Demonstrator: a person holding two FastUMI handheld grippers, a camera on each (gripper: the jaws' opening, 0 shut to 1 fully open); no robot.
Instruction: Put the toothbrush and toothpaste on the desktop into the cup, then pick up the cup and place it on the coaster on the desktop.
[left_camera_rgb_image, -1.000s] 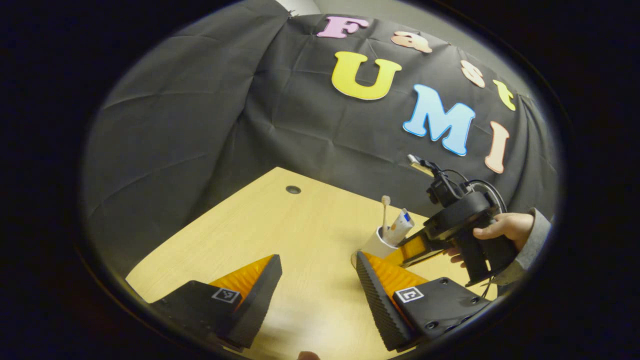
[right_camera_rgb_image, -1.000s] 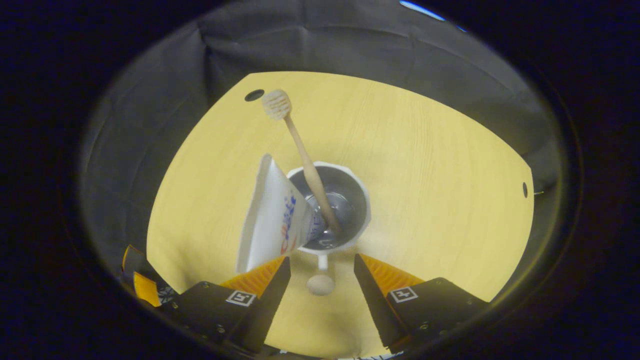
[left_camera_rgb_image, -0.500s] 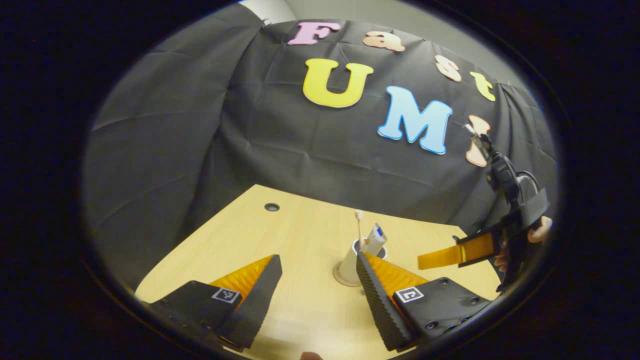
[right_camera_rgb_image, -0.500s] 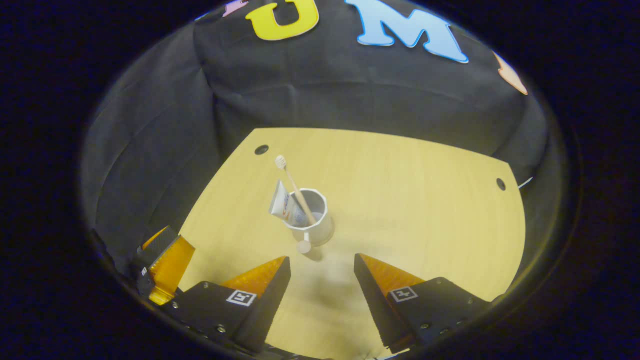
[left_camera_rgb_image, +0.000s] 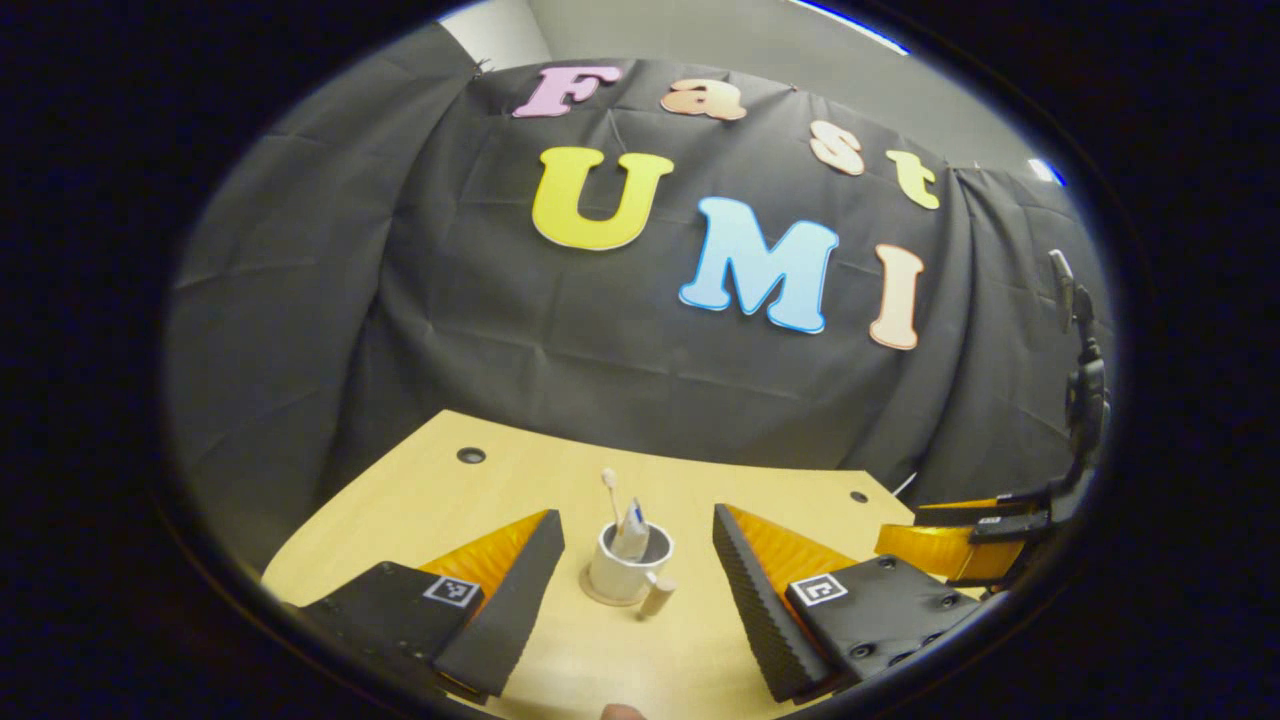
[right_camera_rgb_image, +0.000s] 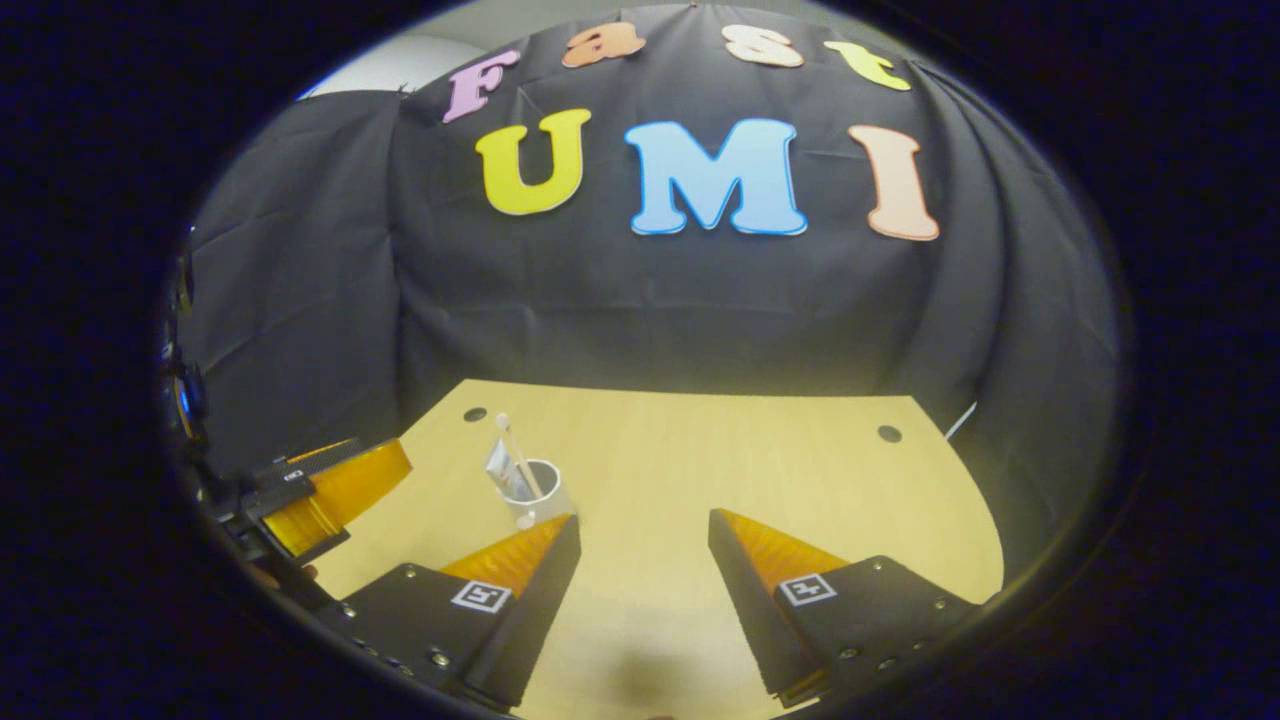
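Note:
A white cup (left_camera_rgb_image: 622, 570) stands upright on a round tan coaster (left_camera_rgb_image: 598, 599) on the wooden desk, its knobbed handle turned toward the camera. A toothbrush (left_camera_rgb_image: 609, 492) and a toothpaste tube (left_camera_rgb_image: 634, 528) stick up out of it. My left gripper (left_camera_rgb_image: 635, 520) is open, drawn back from the cup, which shows between its fingers farther off. In the right gripper view the cup (right_camera_rgb_image: 537, 490) with toothbrush (right_camera_rgb_image: 511, 445) and toothpaste (right_camera_rgb_image: 497, 464) stands left of centre. My right gripper (right_camera_rgb_image: 644, 522) is open and holds nothing, well back from the cup.
The desk (right_camera_rgb_image: 760, 470) has cable holes at its back corners (right_camera_rgb_image: 475, 414) (right_camera_rgb_image: 888, 433). The black cloth wall hangs right behind it. The right gripper (left_camera_rgb_image: 985, 530) shows at the far right of the left gripper view; the left gripper (right_camera_rgb_image: 330, 490) at the left of the right gripper view.
Both grippers have pulled back and tilted up from the cup. The right gripper, close over the cup a second ago, is now far from it. The cup stays in place.

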